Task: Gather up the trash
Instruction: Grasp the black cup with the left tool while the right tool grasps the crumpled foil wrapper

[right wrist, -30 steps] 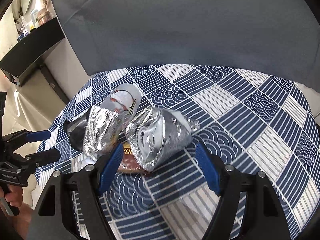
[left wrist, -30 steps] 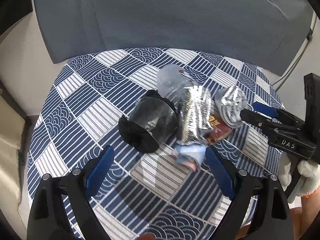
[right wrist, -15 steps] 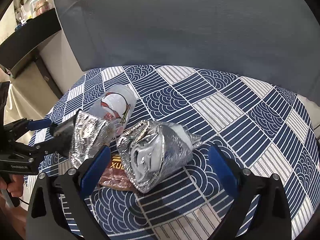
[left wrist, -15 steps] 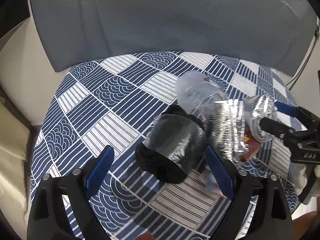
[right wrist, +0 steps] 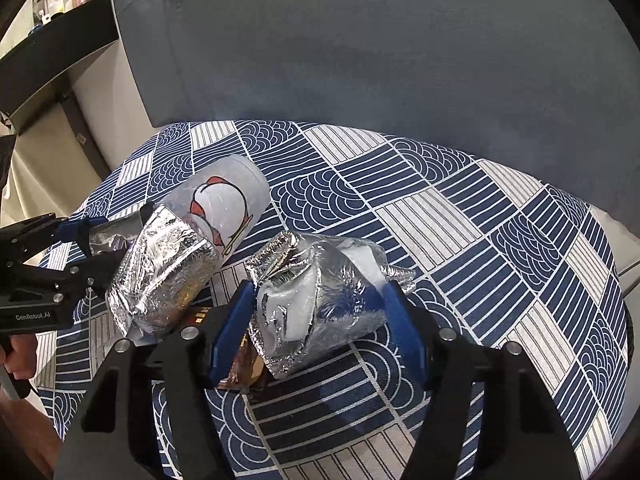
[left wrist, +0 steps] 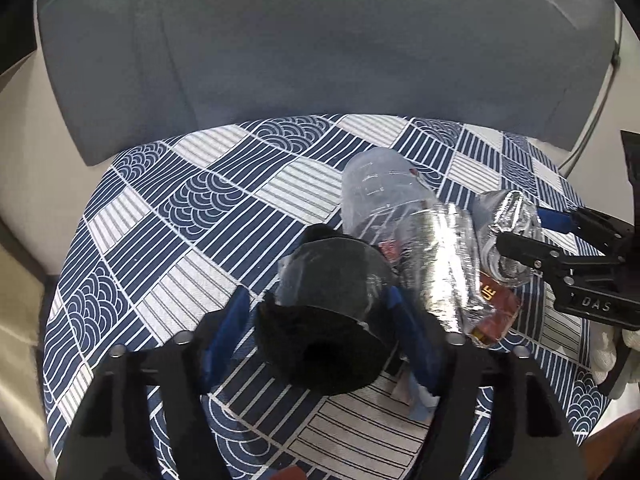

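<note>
A pile of trash lies on the patterned blue and white cushion (left wrist: pixel 168 232). My left gripper (left wrist: pixel 320 332) has closed its blue pads on a black plastic cup (left wrist: pixel 328 312) lying on its side. My right gripper (right wrist: pixel 316 328) is shut on a crumpled silver foil bag (right wrist: pixel 320 288), which also shows in the left wrist view (left wrist: pixel 504 232). Between them lie a second foil wrapper (right wrist: pixel 164 272), a clear plastic cup with a red print (right wrist: pixel 224 208) and a brown snack wrapper (left wrist: pixel 496 312). A pale blue scrap (left wrist: pixel 420 400) lies under the left gripper's right finger.
The grey chair backrest (left wrist: pixel 320 60) rises behind the cushion (right wrist: pixel 480 248). A black shelf (right wrist: pixel 52 56) stands at the far left in the right wrist view. A cable (left wrist: pixel 596 116) hangs at the right edge.
My left gripper moved forward around the black cup and closed on it. My right gripper closed on the crumpled foil bag.
</note>
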Demonstrator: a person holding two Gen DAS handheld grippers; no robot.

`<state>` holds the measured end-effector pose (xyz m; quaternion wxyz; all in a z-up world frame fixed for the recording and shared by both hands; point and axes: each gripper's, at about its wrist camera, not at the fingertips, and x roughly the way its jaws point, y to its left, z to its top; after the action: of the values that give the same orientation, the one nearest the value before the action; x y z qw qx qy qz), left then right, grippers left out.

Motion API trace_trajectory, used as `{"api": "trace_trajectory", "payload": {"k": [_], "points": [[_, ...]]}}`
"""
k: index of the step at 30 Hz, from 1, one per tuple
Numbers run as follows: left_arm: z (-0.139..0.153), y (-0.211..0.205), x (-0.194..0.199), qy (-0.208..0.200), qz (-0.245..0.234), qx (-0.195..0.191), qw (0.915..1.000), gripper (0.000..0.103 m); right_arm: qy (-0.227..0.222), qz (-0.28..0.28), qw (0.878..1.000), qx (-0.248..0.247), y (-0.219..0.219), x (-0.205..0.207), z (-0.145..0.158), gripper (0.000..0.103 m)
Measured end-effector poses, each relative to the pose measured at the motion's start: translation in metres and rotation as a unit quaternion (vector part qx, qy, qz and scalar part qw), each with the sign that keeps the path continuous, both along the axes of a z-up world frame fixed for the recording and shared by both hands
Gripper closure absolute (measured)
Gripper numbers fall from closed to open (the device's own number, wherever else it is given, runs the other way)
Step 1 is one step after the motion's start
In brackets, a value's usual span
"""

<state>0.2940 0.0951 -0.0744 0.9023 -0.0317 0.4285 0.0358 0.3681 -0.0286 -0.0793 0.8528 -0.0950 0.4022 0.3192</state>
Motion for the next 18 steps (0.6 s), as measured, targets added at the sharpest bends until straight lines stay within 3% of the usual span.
{"api": "trace_trajectory", "payload": {"k": [9, 18], "points": [[0.001, 0.000, -0.006, -0.002, -0.010, -0.016, 0.9998, 0.052, -0.007, 0.004, 1.000, 0.003, -0.003, -0.005, 0.007, 0.040], [0.005, -0.001, -0.016, -0.001, -0.004, -0.014, 0.9999, 0.056, -0.008, -0.004, 1.000, 0.011, -0.010, -0.008, 0.015, 0.040]]}}
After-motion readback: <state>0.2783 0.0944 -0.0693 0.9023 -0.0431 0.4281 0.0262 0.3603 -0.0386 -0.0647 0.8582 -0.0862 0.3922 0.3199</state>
